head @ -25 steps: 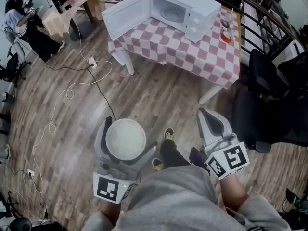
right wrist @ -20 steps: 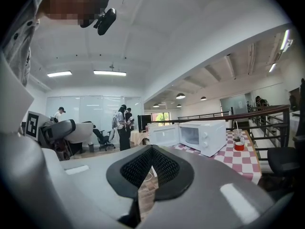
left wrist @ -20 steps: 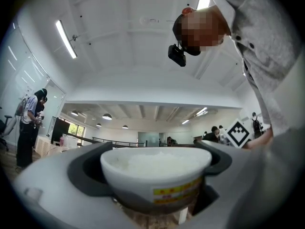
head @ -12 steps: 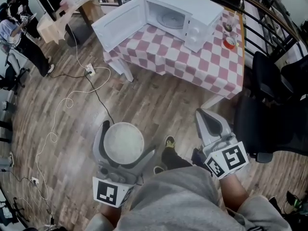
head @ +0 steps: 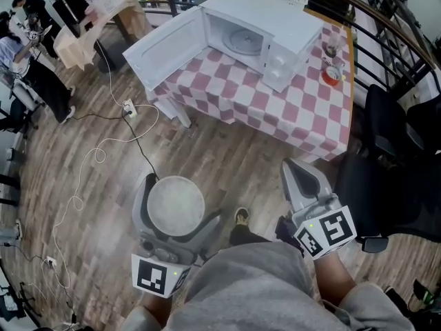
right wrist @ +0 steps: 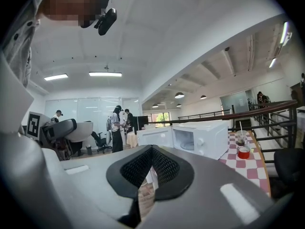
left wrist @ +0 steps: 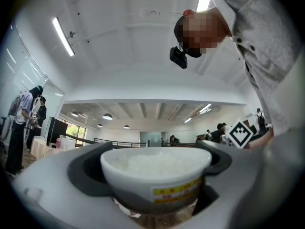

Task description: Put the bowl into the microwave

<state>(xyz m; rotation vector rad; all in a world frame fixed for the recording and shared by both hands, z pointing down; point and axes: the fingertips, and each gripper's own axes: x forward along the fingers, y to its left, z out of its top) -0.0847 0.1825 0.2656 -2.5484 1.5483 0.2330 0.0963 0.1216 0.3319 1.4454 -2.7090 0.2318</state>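
Note:
A white bowl (head: pixel 176 205) filled with rice (left wrist: pixel 155 162) sits between the jaws of my left gripper (head: pixel 178 206), which is shut on it, low over the wooden floor. The white microwave (head: pixel 258 36) stands on the checked table (head: pixel 303 105) ahead, its door (head: pixel 165 47) swung open to the left and the glass plate visible inside. It also shows in the right gripper view as the microwave (right wrist: pixel 200 140). My right gripper (head: pixel 304 179) hangs at the right with its jaws together and nothing held.
A red cup (head: pixel 331 73) and a glass (head: pixel 333 47) stand on the table right of the microwave. Black chairs (head: pixel 400 150) and a railing line the right side. Cables and a power strip (head: pixel 128 107) lie on the floor at left. People stand at far left (head: pixel 27 43).
The table and microwave have shifted slightly down and nearer in the head view. Both grippers keep their places, the bowl still held in the left one.

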